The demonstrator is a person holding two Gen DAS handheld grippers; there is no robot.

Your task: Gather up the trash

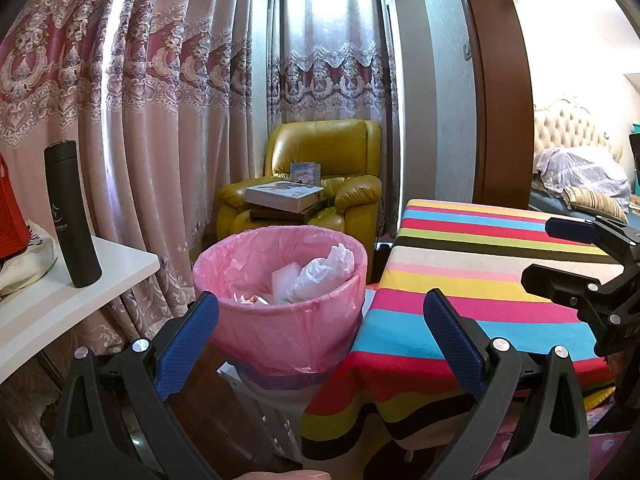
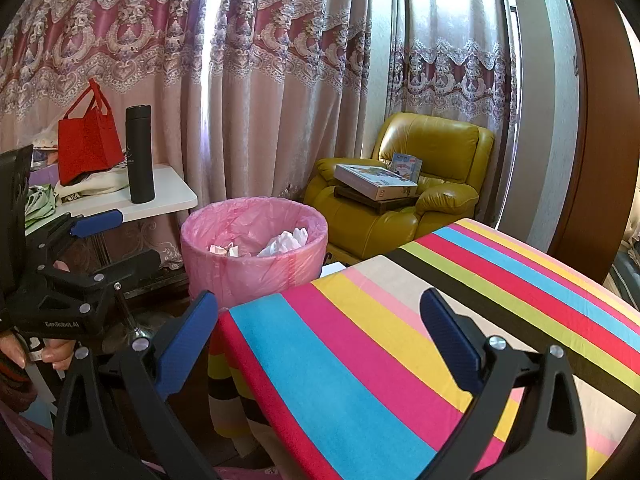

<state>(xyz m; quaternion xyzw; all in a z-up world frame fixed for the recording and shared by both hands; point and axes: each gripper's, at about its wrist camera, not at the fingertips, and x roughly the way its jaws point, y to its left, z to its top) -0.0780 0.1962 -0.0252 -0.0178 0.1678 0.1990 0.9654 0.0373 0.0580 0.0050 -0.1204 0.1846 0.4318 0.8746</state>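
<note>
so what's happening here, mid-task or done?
A person holds a pair of tongs in each hand, and both the left tongs and right tongs are open and empty. The pink-lined trash bin beside the striped table already has crumpled white trash in it. No loose trash shows on the visible part of the tablecloth, so it looks late in the job or between pickups.
</note>
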